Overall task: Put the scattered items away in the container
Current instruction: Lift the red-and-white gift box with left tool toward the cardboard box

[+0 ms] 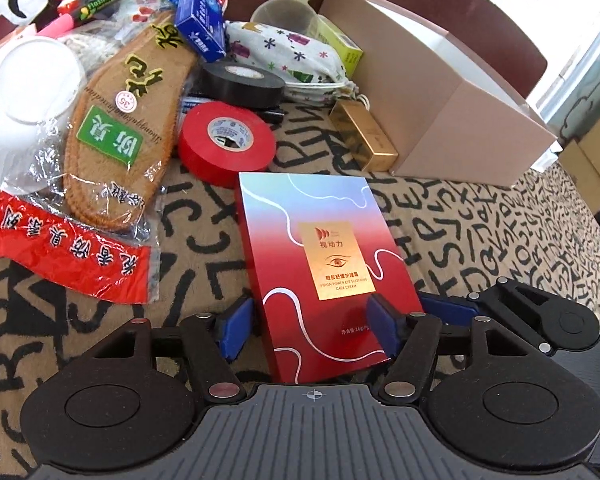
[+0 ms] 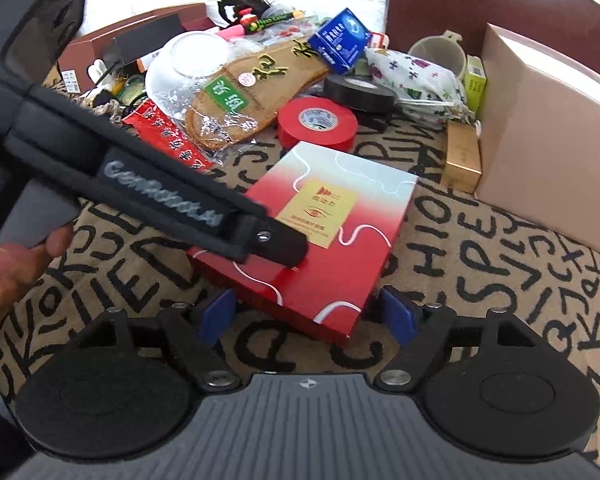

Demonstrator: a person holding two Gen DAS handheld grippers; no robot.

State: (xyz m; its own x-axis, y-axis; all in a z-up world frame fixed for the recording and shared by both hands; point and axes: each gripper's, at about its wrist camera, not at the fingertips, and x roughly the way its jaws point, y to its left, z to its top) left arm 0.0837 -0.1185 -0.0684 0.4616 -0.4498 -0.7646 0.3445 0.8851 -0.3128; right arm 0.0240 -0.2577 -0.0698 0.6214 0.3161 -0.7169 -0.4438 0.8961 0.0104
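On the letter-printed bench (image 1: 480, 240), both claws, left (image 1: 312, 320) and right (image 2: 308, 314), stand open astride the flat red-and-blue carton (image 1: 320, 264), gripping nothing. Squeezing its long edges squarely should carry it safely to the tan cardboard container (image 1: 440, 92) beyond.

Table (image 1: 480, 240) covered by tan cloth printed with black letters. Lying directly on it: red box (image 1: 320, 272), red tape roll (image 1: 224, 140), black tape roll (image 1: 240, 84), gold box (image 1: 364, 136) touching pink-beige carton (image 1: 440, 92), bagged insole (image 1: 116, 120), patterned drawstring pouch (image 1: 292, 56).
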